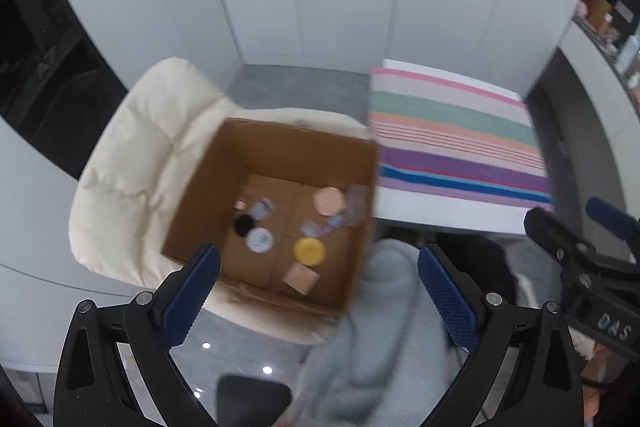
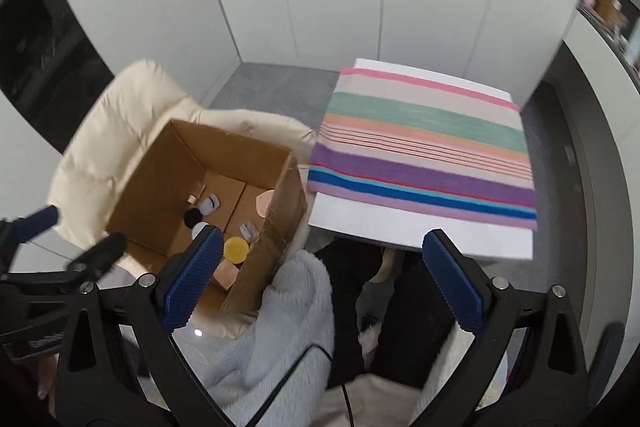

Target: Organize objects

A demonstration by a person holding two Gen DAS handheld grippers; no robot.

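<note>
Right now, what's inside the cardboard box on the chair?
Small items lie loose on the cardboard box floor: yellow round lid, white round lid, black puck, peach round compact, tan square box. The near wall hides the closest floor strip.

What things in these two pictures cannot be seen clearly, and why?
- Left wrist view: the small items in the cardboard box, such as the clear ones beside the yellow lid, are blurred and too small to name.
- Right wrist view: the box's near wall hides most of the peach round lid; the right hand-held gripper has a finger covering the white lid.
- Both views: the space under the white table is dark.
</note>
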